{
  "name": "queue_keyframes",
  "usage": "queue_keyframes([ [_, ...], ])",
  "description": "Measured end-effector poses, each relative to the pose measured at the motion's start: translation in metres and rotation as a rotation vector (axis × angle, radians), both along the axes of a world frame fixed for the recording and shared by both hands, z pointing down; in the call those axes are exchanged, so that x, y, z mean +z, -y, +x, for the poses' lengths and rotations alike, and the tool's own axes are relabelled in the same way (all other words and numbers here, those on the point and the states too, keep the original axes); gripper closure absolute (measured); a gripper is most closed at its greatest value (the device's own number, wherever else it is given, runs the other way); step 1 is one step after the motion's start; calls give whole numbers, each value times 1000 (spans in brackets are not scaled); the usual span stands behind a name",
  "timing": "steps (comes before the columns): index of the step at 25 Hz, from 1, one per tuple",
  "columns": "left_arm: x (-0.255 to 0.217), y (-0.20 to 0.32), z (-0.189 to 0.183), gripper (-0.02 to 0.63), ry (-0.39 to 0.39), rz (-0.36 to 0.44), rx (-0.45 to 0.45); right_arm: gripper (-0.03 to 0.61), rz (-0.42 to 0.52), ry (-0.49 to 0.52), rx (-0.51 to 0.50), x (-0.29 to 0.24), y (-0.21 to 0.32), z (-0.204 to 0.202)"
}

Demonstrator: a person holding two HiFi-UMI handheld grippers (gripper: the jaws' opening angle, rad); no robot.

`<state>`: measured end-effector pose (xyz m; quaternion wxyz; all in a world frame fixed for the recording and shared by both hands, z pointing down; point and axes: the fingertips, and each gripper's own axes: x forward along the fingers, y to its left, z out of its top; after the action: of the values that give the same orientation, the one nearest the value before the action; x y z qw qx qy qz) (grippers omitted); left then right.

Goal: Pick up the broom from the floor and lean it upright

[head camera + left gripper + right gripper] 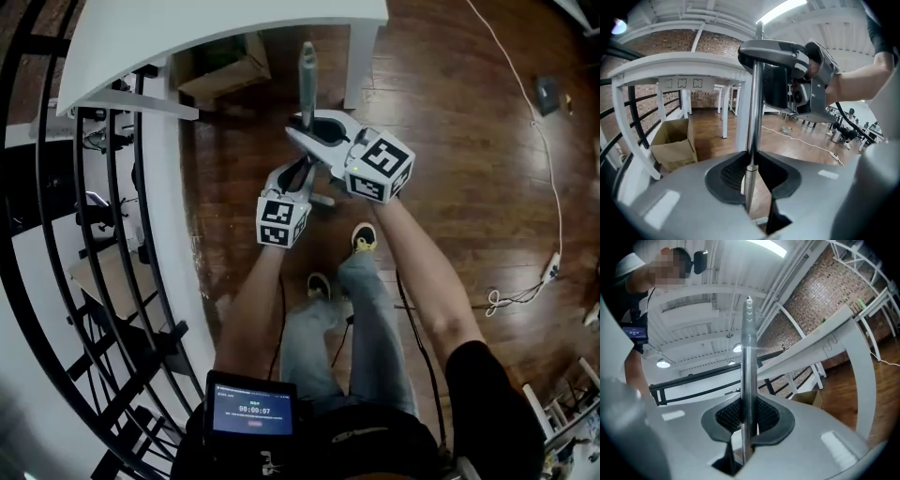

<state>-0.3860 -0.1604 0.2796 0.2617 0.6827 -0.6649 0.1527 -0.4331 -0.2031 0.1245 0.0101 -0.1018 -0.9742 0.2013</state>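
We clench the left gripper [302, 175] and the right gripper [313, 127] on the upright broom handle [307, 73] at twelve o'clock ahead of our feet [364, 238], right above left, forearms [249, 305] stretched forward.

Your right gripper [743, 422] clamps the broom handle [749, 352] between its dark pads [726, 417]; the metal pole rises toward the ceiling lights [662, 363]; behind stand a black railing [693, 383], a brick wall [811, 301] and a cardboard box [807, 397] on the wooden floor [881, 394].
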Motion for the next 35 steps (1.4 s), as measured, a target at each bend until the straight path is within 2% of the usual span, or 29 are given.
queue_keyframes([
  [4,34,14,-23,517,-1,-57,-50,525,-45,-6,-24,37,21,-24],
  [9,76,33,-50,517,-32,-56,-67,523,11,-20,-79,75,24,-58],
  [14,89,60,-65,517,-55,-19,-67,522,28,-10,-27,86,48,-74],
  [19,93,72,-72,513,-23,-18,-32,517,16,-58,18,97,71,-82],
  [20,92,75,-73,490,-18,-9,-26,510,20,-68,31,98,76,-82],
  [21,91,78,-73,455,-19,2,-20,482,21,-77,43,101,81,-83],
  [23,91,83,-74,425,-27,15,-11,430,18,-87,60,105,90,-82],
  [27,91,92,-68,383,-12,16,32,446,40,-84,66,105,97,-81],
  [29,92,96,-62,374,22,11,81,546,62,-83,74,104,98,-81],
  [30,93,97,-58,371,32,8,98,523,69,-91,74,107,98,-81],
  [32,93,98,-54,371,31,7,104,409,67,-116,68,113,98,-80],
  [35,94,100,-53,367,30,7,104,408,60,-122,74,116,103,-78],
])
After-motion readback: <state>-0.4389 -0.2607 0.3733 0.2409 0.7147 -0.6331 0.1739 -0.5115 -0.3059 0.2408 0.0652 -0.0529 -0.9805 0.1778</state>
